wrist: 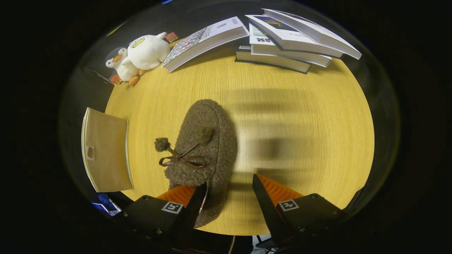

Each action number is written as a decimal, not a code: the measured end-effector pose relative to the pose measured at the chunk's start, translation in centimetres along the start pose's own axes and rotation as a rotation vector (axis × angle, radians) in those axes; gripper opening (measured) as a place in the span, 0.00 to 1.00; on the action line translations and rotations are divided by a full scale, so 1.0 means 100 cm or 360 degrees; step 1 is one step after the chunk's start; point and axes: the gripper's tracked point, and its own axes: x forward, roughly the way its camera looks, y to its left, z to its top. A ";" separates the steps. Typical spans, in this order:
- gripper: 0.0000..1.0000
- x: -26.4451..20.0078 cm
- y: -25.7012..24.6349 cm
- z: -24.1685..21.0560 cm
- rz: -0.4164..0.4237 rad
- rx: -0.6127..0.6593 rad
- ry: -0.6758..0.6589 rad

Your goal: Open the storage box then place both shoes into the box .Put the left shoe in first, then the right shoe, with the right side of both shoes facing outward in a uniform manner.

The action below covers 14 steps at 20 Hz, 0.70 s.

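Observation:
A brown fuzzy shoe (208, 141) with a ribbon bow and pompoms lies on the yellow wooden table (300, 116), toe pointing away from me. My gripper (229, 181) is open at its heel end. The left finger (197, 197) sits over the shoe's heel opening and the right finger (263, 192) hangs over bare table beside the shoe, so the shoe's right side wall lies between them. Neither finger clearly presses on it. A beige fabric storage box (106, 148) stands at the table's left edge, left of the shoe.
Stacked books (289, 42) lie at the back of the table beyond the shoe, with another book (204, 40) left of them. A white plush duck (141, 54) sits at the back left corner. Bare tabletop stretches right of the shoe.

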 end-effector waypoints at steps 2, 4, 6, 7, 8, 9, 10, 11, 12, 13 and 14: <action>0.62 0.005 0.010 0.000 0.0043 0.0010 0.0007; 0.28 0.008 0.011 -0.001 0.0017 -0.0041 0.0005; 0.15 0.010 -0.003 0.007 -0.0096 -0.0064 -0.0060; 0.01 0.009 -0.002 0.013 -0.0101 -0.0068 -0.0069; 0.01 0.007 0.000 0.010 -0.0091 -0.0068 -0.0059; 0.01 0.004 0.004 0.008 -0.0069 -0.0064 -0.0062; 0.01 -0.001 0.008 0.008 -0.0047 -0.0059 -0.0066; 0.01 -0.008 0.015 0.009 -0.0022 -0.0069 -0.0073; 0.01 -0.018 0.024 0.010 0.0007 -0.0089 -0.0082; 0.01 -0.028 0.034 0.012 0.0038 -0.0111 -0.0093; 0.01 -0.039 0.046 0.014 0.0066 -0.0136 -0.0103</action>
